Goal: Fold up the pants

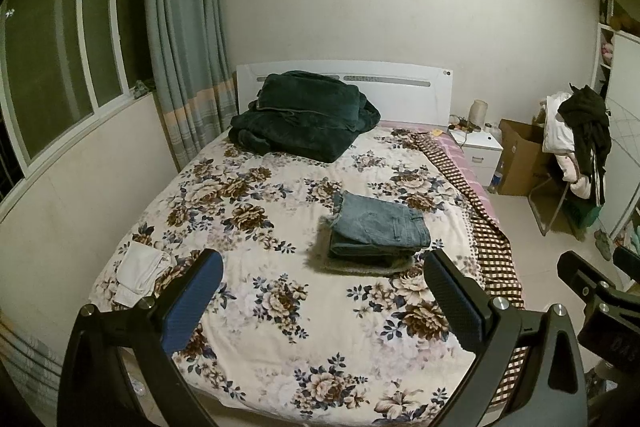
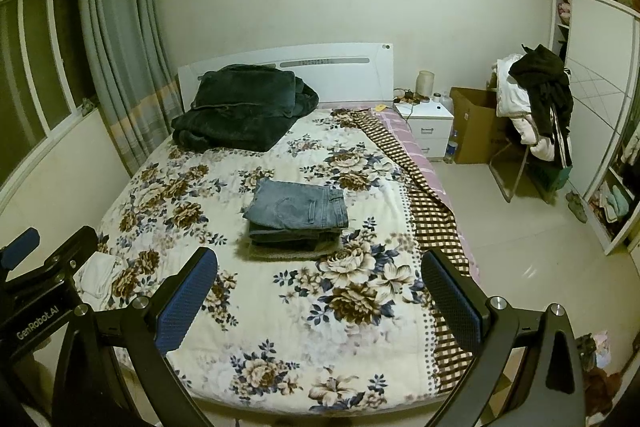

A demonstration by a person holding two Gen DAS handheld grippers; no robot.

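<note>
Folded blue jeans [image 1: 380, 223] top a small stack of folded clothes in the middle of the floral bed cover [image 1: 256, 195]; the jeans also show in the right wrist view [image 2: 300, 207]. My left gripper [image 1: 324, 291] is open and empty, held back from the stack near the foot of the bed. My right gripper [image 2: 320, 287] is open and empty too, also short of the stack. The right gripper shows at the right edge of the left wrist view [image 1: 592, 291], and the left gripper shows at the left edge of the right wrist view [image 2: 44, 259].
A dark green blanket [image 1: 304, 115] lies bunched at the white headboard. A white cloth [image 1: 140, 269] lies at the bed's left edge. A nightstand [image 2: 428, 127], a cardboard box [image 2: 476, 123] and a chair piled with clothes [image 2: 536, 107] stand to the right on the tiled floor.
</note>
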